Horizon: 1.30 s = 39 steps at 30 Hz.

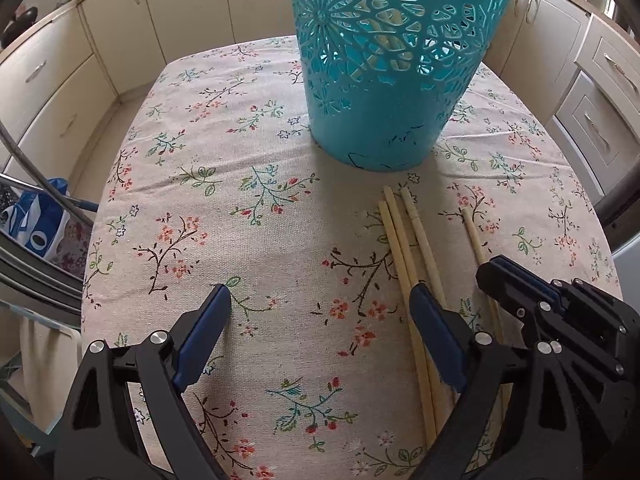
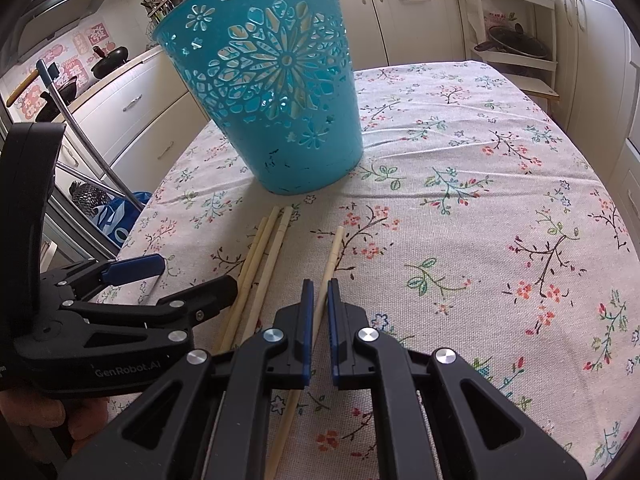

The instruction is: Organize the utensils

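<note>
1. Your right gripper point(image 2: 319, 284) sits low over the surface, its blue-padded fingers point(image 2: 307, 320) drawn nearly together around a single pale wooden chopstick point(image 2: 331, 258); you cannot tell whether the pads actually touch it.
2. Your left gripper point(image 1: 322, 294) is spread wide, nothing between its fingers, with its right finger point(image 1: 436, 332) lying over a bundle of three pale wooden chopsticks point(image 1: 396, 232).
3. That bundle lies just beside the single chopstick, all on the floral tablecloth surface point(image 2: 480, 160).
4. A teal perforated plastic basket point(image 2: 280, 92) stands upright just beyond the chopstick tips, with pale sticks visible through its cut-outs.
</note>
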### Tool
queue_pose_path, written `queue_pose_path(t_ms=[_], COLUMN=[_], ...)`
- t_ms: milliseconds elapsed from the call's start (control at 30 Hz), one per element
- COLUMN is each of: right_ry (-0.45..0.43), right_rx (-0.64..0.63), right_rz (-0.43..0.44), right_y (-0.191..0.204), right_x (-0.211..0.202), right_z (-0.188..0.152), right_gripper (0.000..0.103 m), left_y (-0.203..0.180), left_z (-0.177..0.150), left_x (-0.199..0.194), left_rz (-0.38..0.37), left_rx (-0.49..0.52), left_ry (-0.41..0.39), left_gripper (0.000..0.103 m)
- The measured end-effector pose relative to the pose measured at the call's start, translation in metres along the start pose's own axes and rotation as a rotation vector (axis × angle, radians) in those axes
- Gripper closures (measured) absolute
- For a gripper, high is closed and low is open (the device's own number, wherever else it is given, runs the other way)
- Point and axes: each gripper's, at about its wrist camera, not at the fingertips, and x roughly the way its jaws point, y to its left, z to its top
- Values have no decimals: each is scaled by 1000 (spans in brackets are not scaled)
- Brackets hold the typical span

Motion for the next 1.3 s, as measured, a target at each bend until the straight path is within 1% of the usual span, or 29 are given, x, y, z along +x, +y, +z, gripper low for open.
queue_pose_path(t_ms=[233,367,500,767,867,967,1000,1033,1100,1267,1300], right_ry=[-1,-1,-2,-4,0,0,-2,-1,-2,3,7], right_rx=[2,6,17,22,38,50,50,47,40,34,22], right_rz=[1,6,13,15,32,40,40,36,33,26,20], right_y=[0,-1,-3,-4,-7,-9,-9,-8,-7,-5,-3], right_x=[0,0,0,0,0,0,0,0,0,0,1], right_z=[0,0,1,0,0,0,0,0,0,1,2], right_gripper=[96,96,96,95,95,96,96,96,95,94,93], left_y=[-3,0,-1,-2,-1,-3,-4,-6,-4,-3,-3], left_z=[-3,-5,-4,4,-2,-7,-5,-4,1,4,4], left_x=[-3,-3,-2,2,0,-2,1,3,8,9,9], left_rz=[23,-9,-9,16,-1,-3,10,42,48,50,45], left_rx=[0,-30,-39,-27,-35,-18,-9,13,-12,-10,-8], left_ry=[-14,7,12,-15,0,-5,-3,-10,-13,-13,-14], left_gripper=[16,16,16,14,15,14,14,13,12,13,15])
